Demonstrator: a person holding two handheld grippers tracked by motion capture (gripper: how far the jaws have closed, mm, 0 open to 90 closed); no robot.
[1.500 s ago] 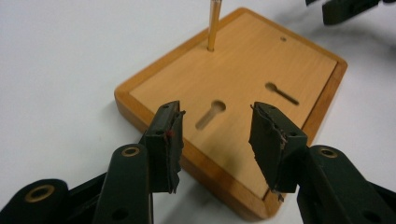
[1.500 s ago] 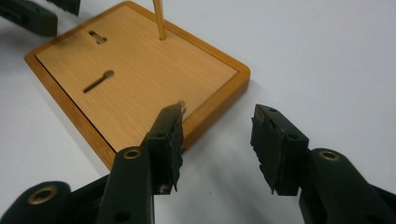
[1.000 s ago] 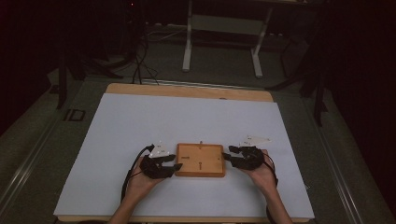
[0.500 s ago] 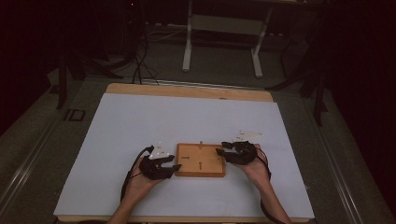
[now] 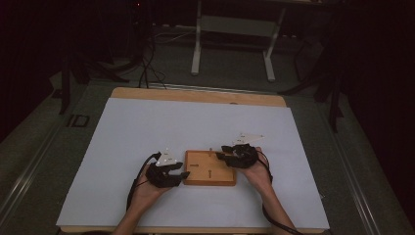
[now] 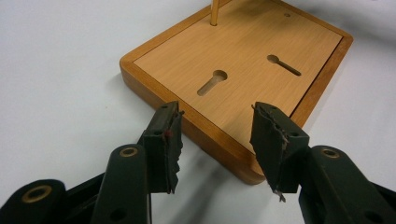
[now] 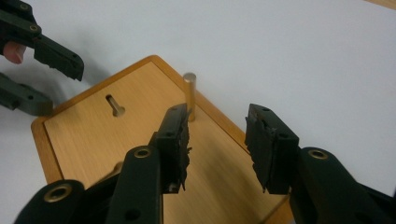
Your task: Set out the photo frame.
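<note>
A flat wooden board (image 5: 209, 168) lies on the white table near the front, with two keyhole slots (image 6: 212, 82) and a thin upright peg (image 7: 189, 95) at one corner. My left gripper (image 5: 182, 175) stands open at the board's left edge, its jaws level with the near rim of the board (image 6: 224, 84). Over the board's right part my right gripper (image 5: 219, 152) is open too, hovering above the wood (image 7: 107, 140) with the peg just beyond its left jaw. Nothing is held in either one.
The white table sheet (image 5: 161, 127) stretches wide behind and beside the board. A wooden table edge (image 5: 195, 95) runs along the back. Beyond it, on the dark floor, stand a white frame (image 5: 232, 29) and cables.
My right gripper has moved up and leftward from the board's right edge to above its top right part. The left gripper has stayed by the left edge.
</note>
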